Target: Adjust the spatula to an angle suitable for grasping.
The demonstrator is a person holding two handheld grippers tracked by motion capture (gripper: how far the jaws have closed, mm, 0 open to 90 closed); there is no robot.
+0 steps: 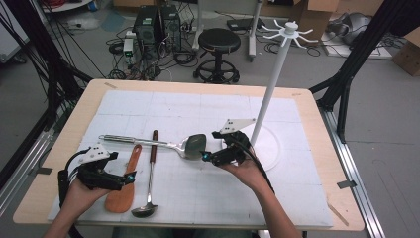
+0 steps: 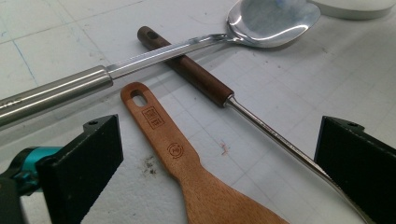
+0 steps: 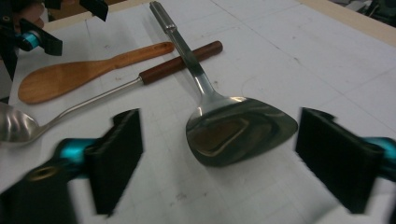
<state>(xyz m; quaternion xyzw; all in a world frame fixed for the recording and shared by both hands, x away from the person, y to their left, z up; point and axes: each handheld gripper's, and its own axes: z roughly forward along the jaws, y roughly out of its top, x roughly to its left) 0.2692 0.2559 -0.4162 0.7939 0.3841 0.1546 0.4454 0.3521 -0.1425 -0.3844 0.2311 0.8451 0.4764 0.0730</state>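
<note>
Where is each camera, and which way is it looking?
High view: above the table's near side, looking forward and down; both forearms and claws, left and right.
Left claw view: on the left claw, facing the wooden spatula; its two open jaws.
Right claw view: on the right claw, facing the steel turner; its open jaws.
All three share the spatula, turner and ladle.

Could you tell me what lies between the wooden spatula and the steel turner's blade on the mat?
The ladle does: in the high view its wood-handled shaft runs between the wooden spatula and the steel turner's blade, its handle tucked under the turner's shaft.
</note>
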